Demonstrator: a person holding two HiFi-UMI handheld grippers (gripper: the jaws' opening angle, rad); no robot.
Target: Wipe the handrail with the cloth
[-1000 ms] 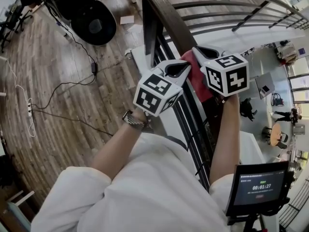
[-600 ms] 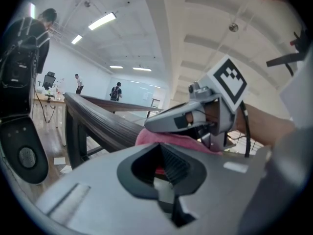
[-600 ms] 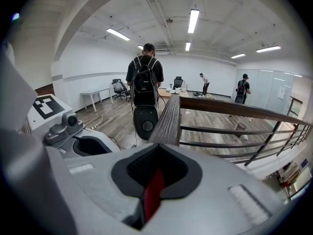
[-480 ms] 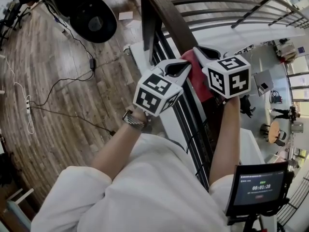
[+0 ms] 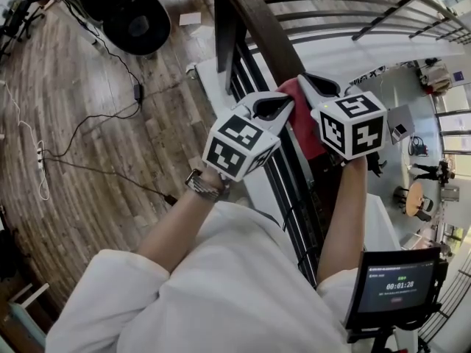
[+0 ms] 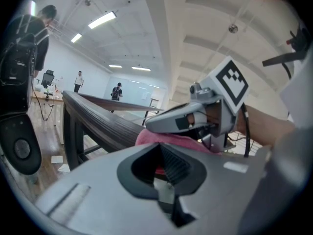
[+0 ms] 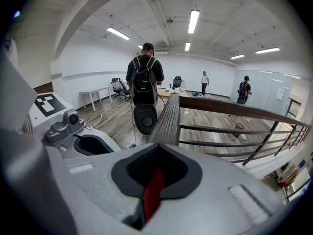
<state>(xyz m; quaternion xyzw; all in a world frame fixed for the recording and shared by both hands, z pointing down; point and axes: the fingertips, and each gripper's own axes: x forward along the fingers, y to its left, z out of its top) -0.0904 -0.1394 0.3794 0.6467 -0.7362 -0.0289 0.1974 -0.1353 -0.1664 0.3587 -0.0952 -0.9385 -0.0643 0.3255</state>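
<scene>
A dark wooden handrail (image 5: 254, 24) runs from the top of the head view down between my two grippers. A red cloth (image 5: 303, 123) is draped over it. My left gripper (image 5: 275, 107) is shut on the cloth's left side, and my right gripper (image 5: 315, 87) is shut on its right side. In the left gripper view the cloth (image 6: 168, 140) lies pink over the handrail (image 6: 105, 119), with red showing between the left gripper (image 6: 164, 169) jaws. In the right gripper view a red fold of cloth (image 7: 153, 196) is pinched in the right gripper (image 7: 156, 175), and the handrail (image 7: 169, 115) runs straight ahead.
Metal railing bars (image 5: 294, 197) drop below the rail, with a lower floor beyond at right. A black round seat (image 5: 136, 22) and cables (image 5: 88, 134) lie on the wood floor at left. A screen on a stand (image 5: 392, 287) is at lower right. A person with a backpack (image 7: 145, 80) stands ahead by the rail.
Both grippers keep their hold on the cloth at the same spot on the rail. Only the head view has shifted slightly.
</scene>
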